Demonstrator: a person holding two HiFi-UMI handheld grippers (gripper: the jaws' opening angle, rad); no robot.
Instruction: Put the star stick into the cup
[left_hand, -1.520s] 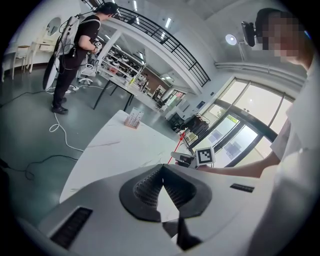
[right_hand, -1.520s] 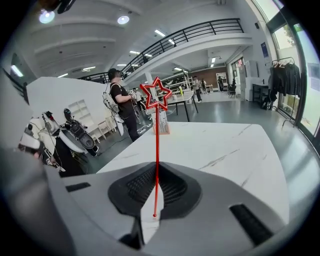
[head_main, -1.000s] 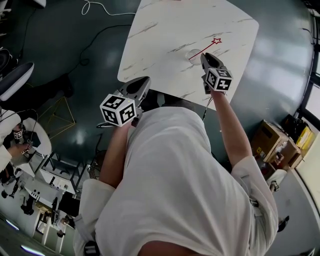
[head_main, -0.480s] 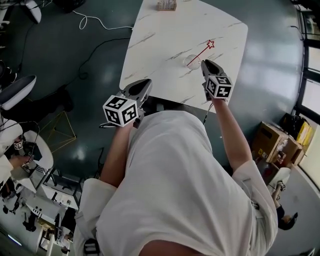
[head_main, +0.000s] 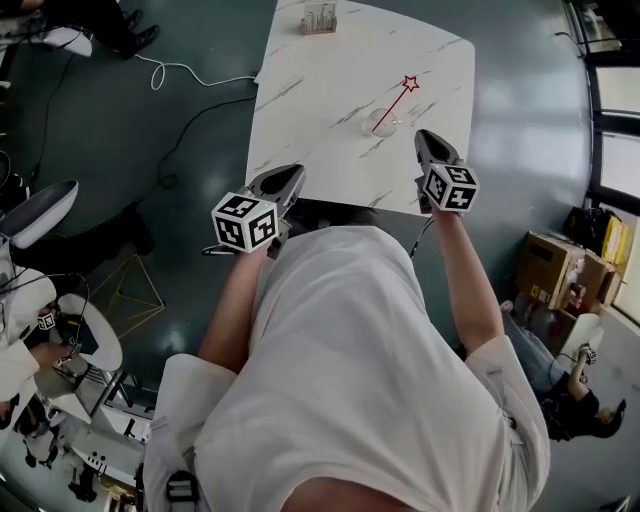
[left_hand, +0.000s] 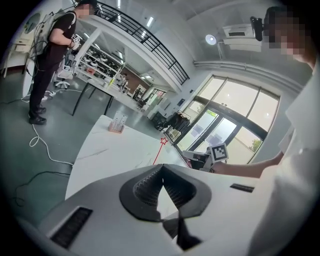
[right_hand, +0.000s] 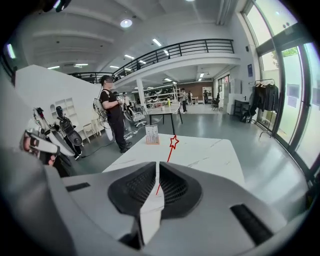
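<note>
Right tool (head_main: 426, 137) seemingly backed from cup (head_main: 383, 123), star stick (head_main: 398, 97) inside.

The person is wearing a white shirt (head_main: 350, 370), and the grey left hand-held gripper (head_main: 292, 172) and right hand-held gripper (head_main: 426, 136) are carrying white cubes (head_main: 245, 222) with black square markers.
</note>
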